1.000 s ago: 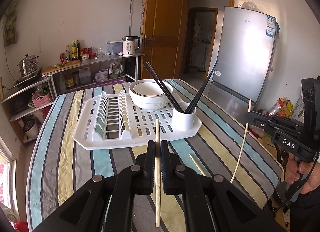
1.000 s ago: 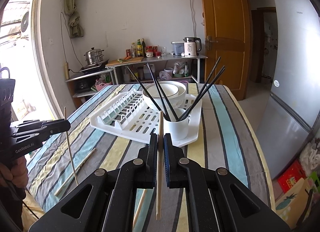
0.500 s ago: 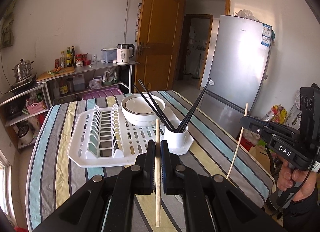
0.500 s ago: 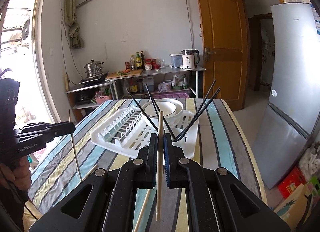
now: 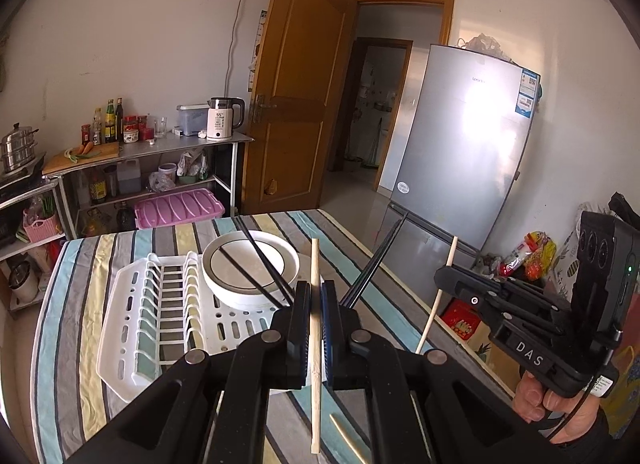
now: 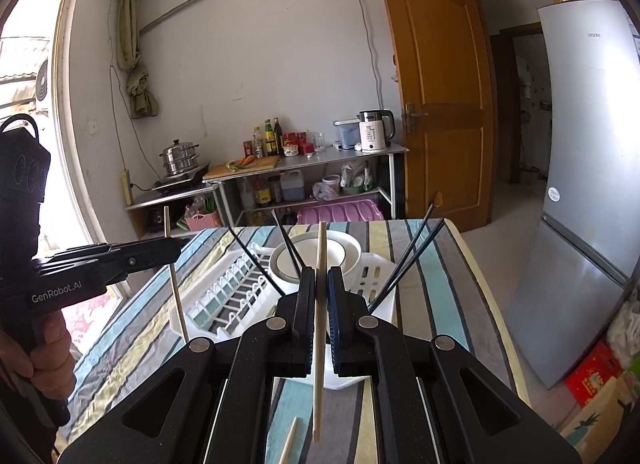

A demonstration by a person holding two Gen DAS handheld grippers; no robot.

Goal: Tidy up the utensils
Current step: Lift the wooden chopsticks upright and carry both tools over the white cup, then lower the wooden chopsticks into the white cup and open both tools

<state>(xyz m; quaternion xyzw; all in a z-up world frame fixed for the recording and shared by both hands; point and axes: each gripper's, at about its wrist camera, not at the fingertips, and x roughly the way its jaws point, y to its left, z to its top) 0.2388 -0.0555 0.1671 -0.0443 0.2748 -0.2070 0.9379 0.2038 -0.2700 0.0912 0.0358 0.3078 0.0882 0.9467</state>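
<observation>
Left wrist view: left claw (image 5: 315, 296) clamped a pale chopstick (image 5: 315, 344) upright; white rack (image 5: 120, 328) on striped worktop (image 5: 64, 304) at 10 o'clock.
Right wrist view: right claw (image 6: 320, 288) pinched another wooden chopstick (image 6: 319, 328); bowl (image 6: 348, 252) at 12 o'clock.

two upright wooden chopsticks (image 5: 315, 344) (image 6: 320, 316), one on table (image 5: 346, 436)
</observation>
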